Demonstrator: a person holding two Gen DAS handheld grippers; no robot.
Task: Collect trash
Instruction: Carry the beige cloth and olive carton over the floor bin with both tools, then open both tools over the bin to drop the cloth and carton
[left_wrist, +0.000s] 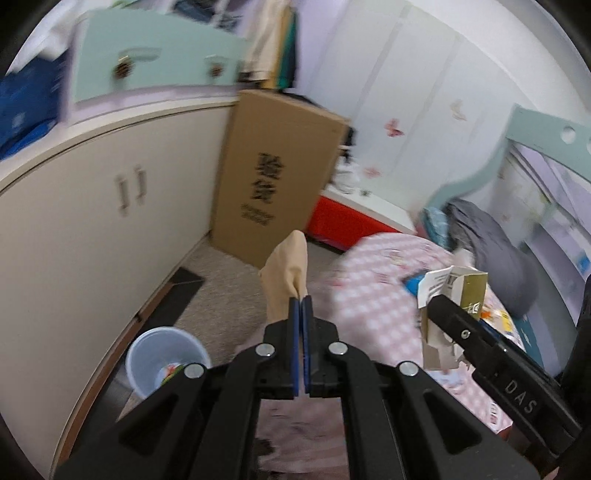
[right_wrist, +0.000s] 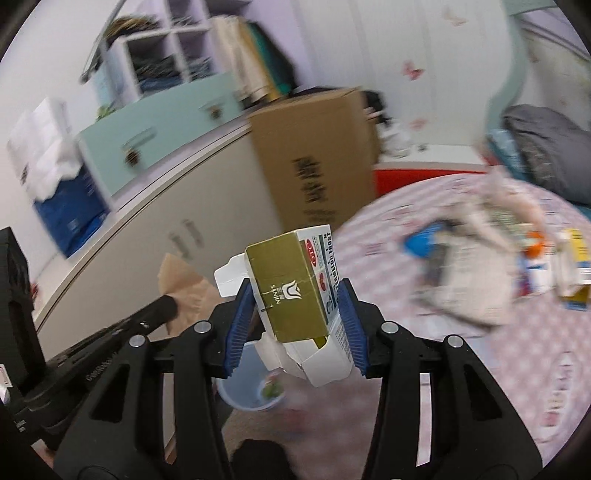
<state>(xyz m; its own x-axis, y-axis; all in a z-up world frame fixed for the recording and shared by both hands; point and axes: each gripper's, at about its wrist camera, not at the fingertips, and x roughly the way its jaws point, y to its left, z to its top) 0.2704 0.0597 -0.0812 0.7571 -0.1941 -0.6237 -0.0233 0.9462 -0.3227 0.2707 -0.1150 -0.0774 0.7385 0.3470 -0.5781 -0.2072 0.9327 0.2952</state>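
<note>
The left gripper (left_wrist: 302, 306) has its jaws pressed together on a beige paper (left_wrist: 286, 275), which sticks up and forward past the blue pads (left_wrist: 294, 332). In the right wrist view the same paper (right_wrist: 183, 286) fans out beyond the tip of the left gripper (right_wrist: 168, 302) at the lower left.

The right gripper (right_wrist: 295, 295) holds a carton (right_wrist: 295, 288), gold on one face and white with print on the other, tilted, its torn white flaps hanging open at the near end. The jaws stand at a middling width, each blue pad (right_wrist: 242, 325) against one side of the carton. In the left wrist view that carton (left_wrist: 456, 291) rides at the end of the right gripper (left_wrist: 439, 308).

Below both grippers stands a pale blue bin (left_wrist: 168, 360) on the floor, with a few coloured scraps at its bottom. In the right wrist view the bin (right_wrist: 240, 395) shows just under the carton, between the fingers.

Right of the bin is the bed (left_wrist: 373, 291) with its pink checked cover. More trash (right_wrist: 509, 266) lies scattered there: paper, small boxes, something blue, all blurred. A grey cloth (right_wrist: 546, 147) lies bunched at the bed's far end.

Left of the bin runs a cream cabinet (left_wrist: 92, 221). Beyond the bin, a tall cardboard box (left_wrist: 273, 177) leans against that cabinet.
</note>
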